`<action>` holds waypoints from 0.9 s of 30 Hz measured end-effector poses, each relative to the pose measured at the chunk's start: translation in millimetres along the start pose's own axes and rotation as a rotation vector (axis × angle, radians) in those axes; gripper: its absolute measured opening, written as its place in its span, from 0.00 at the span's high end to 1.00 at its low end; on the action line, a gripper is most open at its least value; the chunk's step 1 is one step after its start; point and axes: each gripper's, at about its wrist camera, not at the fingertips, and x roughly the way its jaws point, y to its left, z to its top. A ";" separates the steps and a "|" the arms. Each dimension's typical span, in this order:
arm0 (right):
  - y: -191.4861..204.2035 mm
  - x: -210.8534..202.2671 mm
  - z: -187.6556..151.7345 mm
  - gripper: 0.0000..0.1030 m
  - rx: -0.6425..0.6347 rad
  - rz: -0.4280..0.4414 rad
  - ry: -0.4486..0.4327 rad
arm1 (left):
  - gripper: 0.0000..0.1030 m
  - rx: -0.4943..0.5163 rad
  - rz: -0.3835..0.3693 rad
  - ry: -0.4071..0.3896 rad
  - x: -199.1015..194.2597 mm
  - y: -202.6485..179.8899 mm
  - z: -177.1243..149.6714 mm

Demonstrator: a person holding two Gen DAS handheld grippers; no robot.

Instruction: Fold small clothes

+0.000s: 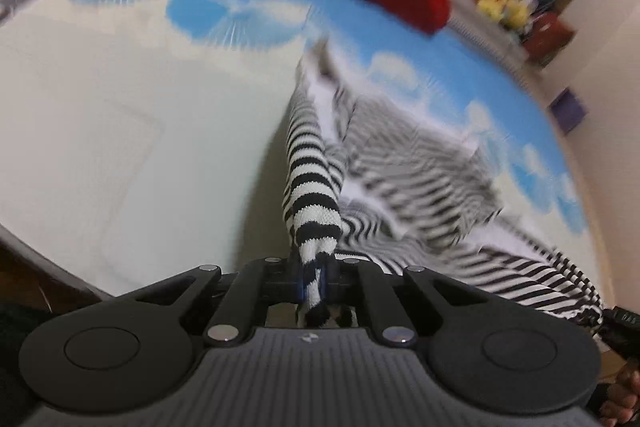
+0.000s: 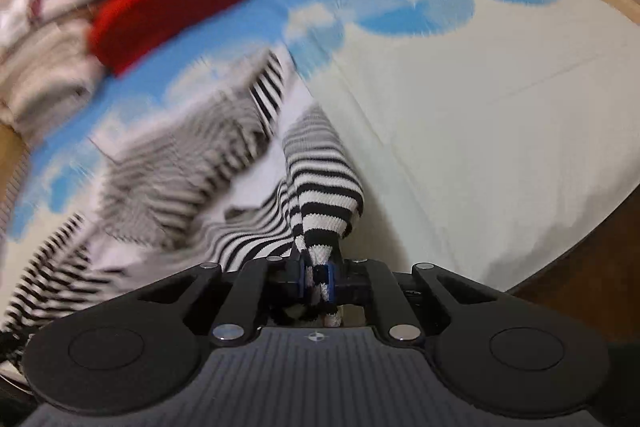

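Grippers L (image 1: 315,277) & R (image 2: 320,277) each clamped on striped garment (image 1: 400,163); above cloud-print sheet (image 1: 120,131).

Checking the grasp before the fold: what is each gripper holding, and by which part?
Both hold the striped garment. The left gripper and the right gripper each pinch a bunched bit of its fabric; which part cannot be told.

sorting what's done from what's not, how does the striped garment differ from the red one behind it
The striped garment is black and white; the red folded garment is one plain colour. The striped one is spread loose and pinched up by the left tool and right tool; the red one lies folded and untouched. Both are over the cloud-print sheet.
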 end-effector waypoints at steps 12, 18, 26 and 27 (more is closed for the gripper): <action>22.6 -75.5 25.3 0.91 -0.014 0.090 -0.124 | 0.93 -0.015 -0.069 -0.008 -7.7 1.4 32.1; 30.2 1.7 86.2 0.90 -0.018 0.106 -0.064 | 0.93 0.003 -0.084 0.106 90.6 1.4 105.8; 29.3 126.1 114.7 0.89 -0.036 0.047 0.060 | 0.92 -0.064 -0.087 0.266 204.6 32.3 116.8; 26.0 136.9 111.2 0.89 -0.017 0.027 0.093 | 0.92 -0.075 -0.108 0.250 206.9 31.1 120.8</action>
